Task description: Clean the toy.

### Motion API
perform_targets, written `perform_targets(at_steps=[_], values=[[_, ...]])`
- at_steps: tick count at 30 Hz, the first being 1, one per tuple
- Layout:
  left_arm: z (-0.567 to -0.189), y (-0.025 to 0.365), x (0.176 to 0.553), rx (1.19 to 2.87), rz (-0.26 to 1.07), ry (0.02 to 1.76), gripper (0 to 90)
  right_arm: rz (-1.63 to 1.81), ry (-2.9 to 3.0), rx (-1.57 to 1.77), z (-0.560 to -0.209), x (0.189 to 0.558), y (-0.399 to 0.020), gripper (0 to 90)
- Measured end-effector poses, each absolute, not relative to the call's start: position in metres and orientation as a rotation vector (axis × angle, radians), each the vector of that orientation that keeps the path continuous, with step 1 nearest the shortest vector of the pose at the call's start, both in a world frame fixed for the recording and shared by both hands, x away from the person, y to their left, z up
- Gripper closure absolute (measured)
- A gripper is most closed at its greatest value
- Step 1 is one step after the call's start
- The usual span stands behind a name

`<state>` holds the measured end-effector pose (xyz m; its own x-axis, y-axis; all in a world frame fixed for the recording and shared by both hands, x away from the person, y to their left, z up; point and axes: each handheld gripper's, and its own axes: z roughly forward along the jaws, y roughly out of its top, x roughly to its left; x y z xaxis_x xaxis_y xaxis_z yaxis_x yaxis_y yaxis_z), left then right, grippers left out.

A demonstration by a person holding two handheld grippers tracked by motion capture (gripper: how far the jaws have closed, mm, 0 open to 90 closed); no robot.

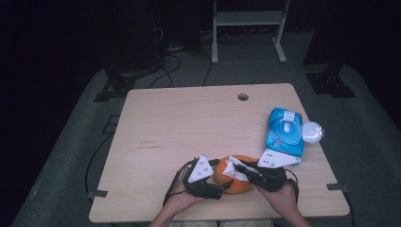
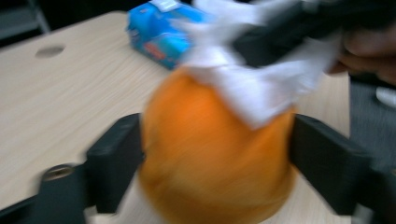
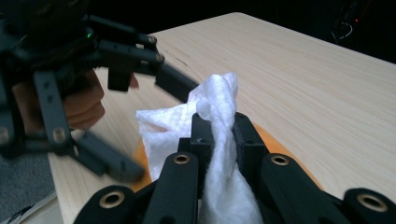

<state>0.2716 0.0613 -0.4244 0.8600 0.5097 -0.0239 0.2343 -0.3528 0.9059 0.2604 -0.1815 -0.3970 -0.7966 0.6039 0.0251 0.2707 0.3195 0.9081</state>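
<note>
- In the lower middle of the high view I see the orange, a round, plain-skinned fruit, resting on the table near its front edge, between my two grippers.
- My left gripper sits at the orange's left. In the left gripper view its black jaws stand wide on either side of the orange; the picture is blurred there, so I cannot tell whether the pads touch the skin.
- My right gripper comes in from the orange's right and is clenched on a white wipe. In the right gripper view the wipe is bunched between the jaws and lies crumpled over the top of the orange.
- Farther back, at centre right of the high view, a blue pack of wipes lies flat with a round white lid just beside it.
</note>
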Motion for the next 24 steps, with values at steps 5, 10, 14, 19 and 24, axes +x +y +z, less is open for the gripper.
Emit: perform_targets(at_steps=[5,10,14,19,24], values=[[-0.432,0.059,0.274,1.976,0.250,0.567,20.6,1.489,2.280,0.804,-0.397,0.260,-0.183,80.4],[-0.428,0.052,0.262,2.015,0.364,0.466,32.2,1.465,2.310,0.704,-0.393,0.251,-0.165,80.3],[-0.426,0.055,0.264,2.005,0.340,0.465,31.1,1.472,2.274,0.769,-0.393,0.259,-0.180,80.3],[-0.430,0.051,0.268,1.988,0.257,0.502,20.3,1.485,2.268,0.809,-0.393,0.256,-0.192,80.3],[-0.429,0.055,0.265,2.019,0.305,0.473,33.0,1.428,2.300,0.726,-0.391,0.251,-0.177,80.3]])
